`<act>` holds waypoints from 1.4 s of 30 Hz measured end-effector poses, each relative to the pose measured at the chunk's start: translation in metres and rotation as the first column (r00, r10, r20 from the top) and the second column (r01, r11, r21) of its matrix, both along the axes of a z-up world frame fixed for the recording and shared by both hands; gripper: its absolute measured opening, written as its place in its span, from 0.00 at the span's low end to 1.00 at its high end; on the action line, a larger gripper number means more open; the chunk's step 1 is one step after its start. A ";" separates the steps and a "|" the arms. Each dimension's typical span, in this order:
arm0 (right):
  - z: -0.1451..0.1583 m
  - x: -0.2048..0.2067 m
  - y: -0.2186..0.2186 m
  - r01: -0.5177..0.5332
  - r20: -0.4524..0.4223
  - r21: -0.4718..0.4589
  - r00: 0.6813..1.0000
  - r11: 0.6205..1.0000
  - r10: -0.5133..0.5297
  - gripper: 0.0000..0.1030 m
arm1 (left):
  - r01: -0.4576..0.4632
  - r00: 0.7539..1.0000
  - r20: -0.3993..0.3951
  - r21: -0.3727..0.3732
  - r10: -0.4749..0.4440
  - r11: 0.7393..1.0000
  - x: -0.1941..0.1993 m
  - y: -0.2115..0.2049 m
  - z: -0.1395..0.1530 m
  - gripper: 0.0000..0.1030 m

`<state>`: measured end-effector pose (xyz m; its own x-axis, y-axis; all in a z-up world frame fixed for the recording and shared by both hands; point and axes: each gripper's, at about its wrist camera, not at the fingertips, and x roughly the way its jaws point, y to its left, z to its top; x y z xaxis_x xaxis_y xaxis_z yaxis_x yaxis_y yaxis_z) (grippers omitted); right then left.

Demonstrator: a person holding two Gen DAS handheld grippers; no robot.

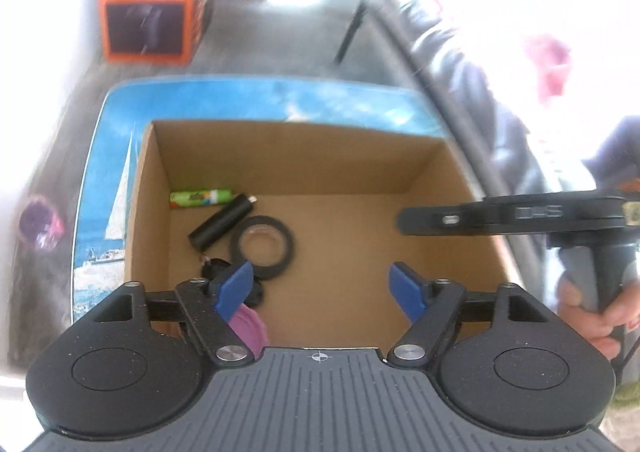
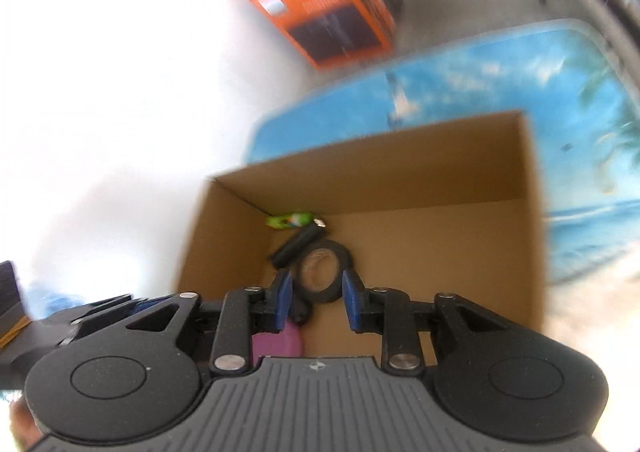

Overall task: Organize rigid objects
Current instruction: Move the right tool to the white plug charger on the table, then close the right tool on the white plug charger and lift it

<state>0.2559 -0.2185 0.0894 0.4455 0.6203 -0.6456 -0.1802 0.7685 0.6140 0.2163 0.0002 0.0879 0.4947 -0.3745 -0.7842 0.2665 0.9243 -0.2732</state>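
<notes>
A green lighter (image 1: 201, 197), a black lighter (image 1: 222, 221) and a black tape roll (image 1: 262, 246) are being held in the left part of an open cardboard box (image 1: 452, 252), lying flat, alongside a partly hidden pink object (image 1: 248, 328).

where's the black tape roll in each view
Left wrist: the black tape roll lies flat on the cardboard box floor, left of centre, just above the left blue finger.
Right wrist: the tape roll shows mid-frame between the two blue fingers.
Shared landmark: the black cylinder touching the roll's upper left.
</notes>
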 end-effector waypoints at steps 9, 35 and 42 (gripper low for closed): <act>0.009 -0.157 -0.042 0.063 0.213 0.084 0.974 0.994 -0.080 0.54 | 0.076 0.985 0.158 -0.069 -0.065 0.995 -0.115 -0.004 -0.025 0.92; -0.119 -0.163 0.006 0.131 -0.074 0.184 0.990 0.974 -0.119 0.37 | 0.080 0.962 0.247 0.165 -0.120 0.983 -0.150 -0.073 -0.128 0.42; -0.123 -0.174 0.004 0.141 -0.106 0.202 0.987 0.969 -0.122 0.37 | 0.099 0.966 0.224 0.135 -0.128 0.986 -0.151 -0.064 -0.124 0.33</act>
<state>0.0824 -0.2146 -0.0331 0.4771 0.6851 -0.5504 -0.0214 0.6352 0.7721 0.0657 -0.0641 -0.0365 0.6274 -0.3475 -0.6969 0.4140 0.9068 -0.0795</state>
